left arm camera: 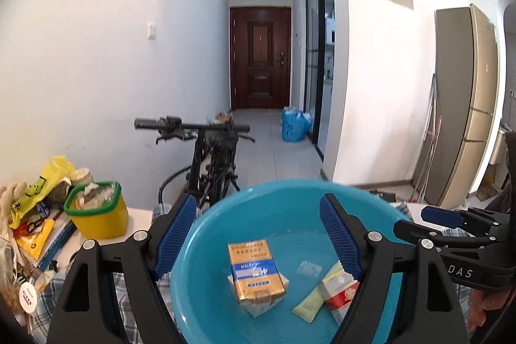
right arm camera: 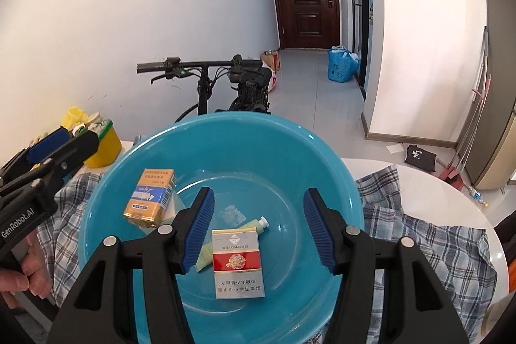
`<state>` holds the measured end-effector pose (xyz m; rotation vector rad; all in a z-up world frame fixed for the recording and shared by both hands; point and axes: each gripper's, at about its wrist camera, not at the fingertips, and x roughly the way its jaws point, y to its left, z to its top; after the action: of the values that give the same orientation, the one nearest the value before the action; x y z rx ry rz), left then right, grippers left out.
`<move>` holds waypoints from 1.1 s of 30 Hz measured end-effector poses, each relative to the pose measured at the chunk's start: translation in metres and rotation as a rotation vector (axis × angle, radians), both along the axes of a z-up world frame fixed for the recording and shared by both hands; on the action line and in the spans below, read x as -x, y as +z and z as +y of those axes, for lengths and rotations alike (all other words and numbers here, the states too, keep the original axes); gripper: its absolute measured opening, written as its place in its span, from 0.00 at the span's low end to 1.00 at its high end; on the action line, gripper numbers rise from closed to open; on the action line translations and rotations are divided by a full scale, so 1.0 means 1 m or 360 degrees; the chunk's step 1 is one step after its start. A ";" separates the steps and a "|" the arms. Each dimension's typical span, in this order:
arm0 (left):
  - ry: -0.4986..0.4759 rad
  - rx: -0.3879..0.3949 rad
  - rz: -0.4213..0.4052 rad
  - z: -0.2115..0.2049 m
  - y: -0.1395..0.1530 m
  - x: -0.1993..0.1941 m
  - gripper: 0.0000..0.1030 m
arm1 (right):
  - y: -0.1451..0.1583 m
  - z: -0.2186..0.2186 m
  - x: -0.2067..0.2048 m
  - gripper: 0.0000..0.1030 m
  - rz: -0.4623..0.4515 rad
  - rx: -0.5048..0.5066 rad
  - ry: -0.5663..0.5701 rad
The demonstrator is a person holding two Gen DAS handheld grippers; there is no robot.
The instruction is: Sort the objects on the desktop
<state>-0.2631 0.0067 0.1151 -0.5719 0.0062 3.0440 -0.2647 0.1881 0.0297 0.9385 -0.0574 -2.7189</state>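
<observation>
While both sets of jaws are being held wide apart with nothing between them, the right gripper [right arm camera: 258,228] is being hovered above the red-and-white cigarette pack [right arm camera: 238,263], and the left gripper [left arm camera: 258,234] is being held above the gold-and-blue cigarette pack [left arm camera: 256,271]. Both packs are lying inside the blue basin [right arm camera: 129,170], the gold one to the left and farther off, leaning on a white box [left arm camera: 261,305], the red one nearer and flat on the bottom. A pale green tube [right arm camera: 237,234] is tucked partly under the red pack's far left corner.

The basin is being used as the collection point, judging by its contents, so the drop appears finished and more items are probably being sought. Each gripper is best being lifted straight up and clear of the rim before being swung sideways, so that the basin is not being nudged across the plaid cloth [right arm camera: 429,234] on the white table [right arm camera: 435,179]. The clutter at the far left, by the yellow tub [left arm camera: 100,215], is likely being considered next.
</observation>
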 end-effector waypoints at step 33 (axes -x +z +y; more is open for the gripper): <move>0.0044 -0.0110 0.0460 -0.016 0.057 -0.071 1.00 | 0.086 0.012 -0.078 1.00 0.0700 -0.0111 -0.0199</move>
<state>-0.1924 -0.0090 0.1723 -0.1259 -0.0973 3.1085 -0.1863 0.2001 0.1156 0.3445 0.0657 -2.9941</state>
